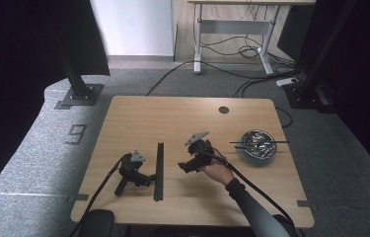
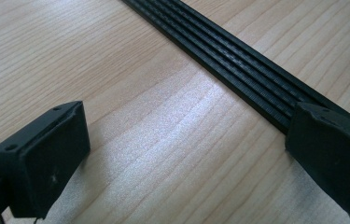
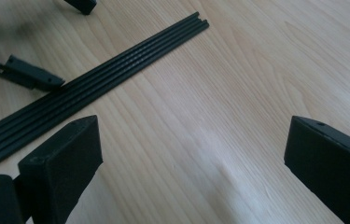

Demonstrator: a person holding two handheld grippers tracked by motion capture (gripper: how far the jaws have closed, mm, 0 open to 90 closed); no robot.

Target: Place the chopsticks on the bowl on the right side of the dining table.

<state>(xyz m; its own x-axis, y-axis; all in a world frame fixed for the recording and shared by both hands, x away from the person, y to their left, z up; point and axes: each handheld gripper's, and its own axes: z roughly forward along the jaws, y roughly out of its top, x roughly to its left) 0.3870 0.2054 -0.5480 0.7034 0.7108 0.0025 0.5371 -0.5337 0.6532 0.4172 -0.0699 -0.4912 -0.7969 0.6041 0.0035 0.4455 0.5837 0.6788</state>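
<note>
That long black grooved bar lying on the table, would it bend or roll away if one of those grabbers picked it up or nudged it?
The black bar looks straight and rigid, with crisp lengthwise grooves, so it probably stays stiff. It lies flat on the table, so it should slide, not roll. Gripped near one end, it would likely droop.

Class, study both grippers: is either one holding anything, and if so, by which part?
Nothing is held. The left gripper and right gripper both stand open over bare table; the black rail lies flat between them, ungripped.
</note>
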